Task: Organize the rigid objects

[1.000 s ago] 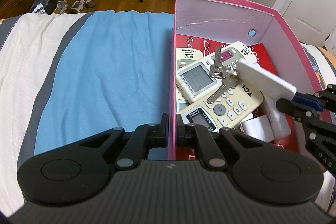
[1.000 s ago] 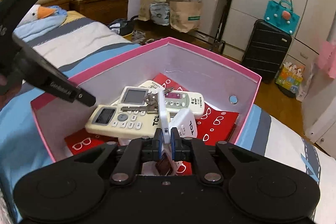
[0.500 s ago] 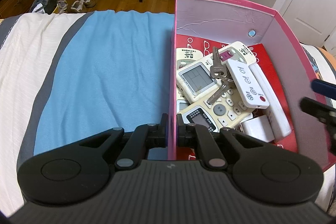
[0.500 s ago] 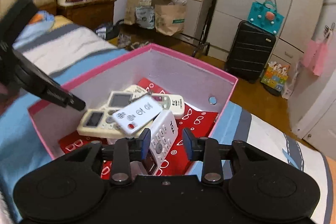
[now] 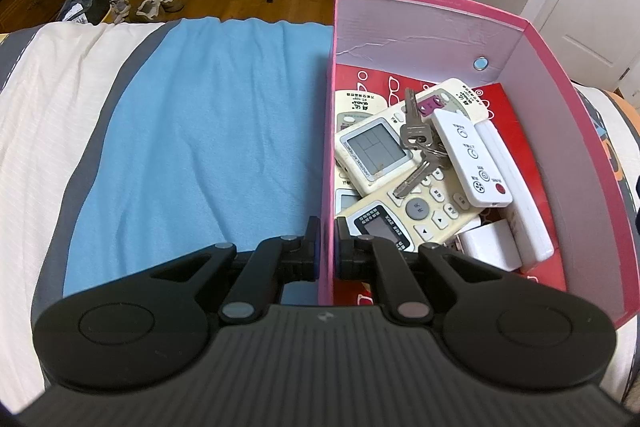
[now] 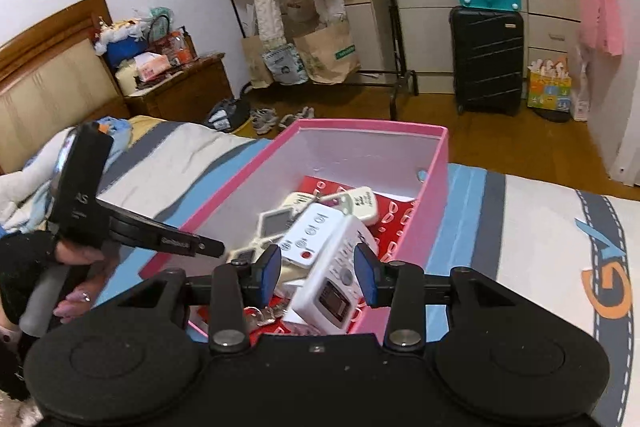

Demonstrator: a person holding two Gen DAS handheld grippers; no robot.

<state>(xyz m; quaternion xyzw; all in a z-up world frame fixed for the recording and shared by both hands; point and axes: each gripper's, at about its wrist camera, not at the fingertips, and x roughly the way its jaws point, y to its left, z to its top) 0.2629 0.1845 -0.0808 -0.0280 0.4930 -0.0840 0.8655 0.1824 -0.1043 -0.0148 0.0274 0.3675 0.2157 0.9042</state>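
A pink box (image 5: 556, 115) sits on the bed and holds several remote controls, a bunch of keys (image 5: 416, 147) and a small white remote (image 5: 472, 157) lying on top of the pile. My left gripper (image 5: 327, 247) is shut on the box's near left wall. My right gripper (image 6: 318, 269) is open and empty, raised above the box's near right corner; the white remote (image 6: 308, 237) lies in the box (image 6: 434, 195) below it. The left gripper's body (image 6: 120, 215) shows at the left of the right wrist view.
The box rests on a bed with a blue, grey and white cover (image 5: 200, 115). Beyond the bed's far edge is a wooden floor with shoes (image 5: 156, 1), paper bags and a black suitcase (image 6: 486, 61). A wooden bedside table (image 6: 180, 91) stands by the headboard.
My right gripper opened and let go of the small white remote, which now lies on the pile in the box. The right gripper then pulled back and up. The left gripper kept its hold.
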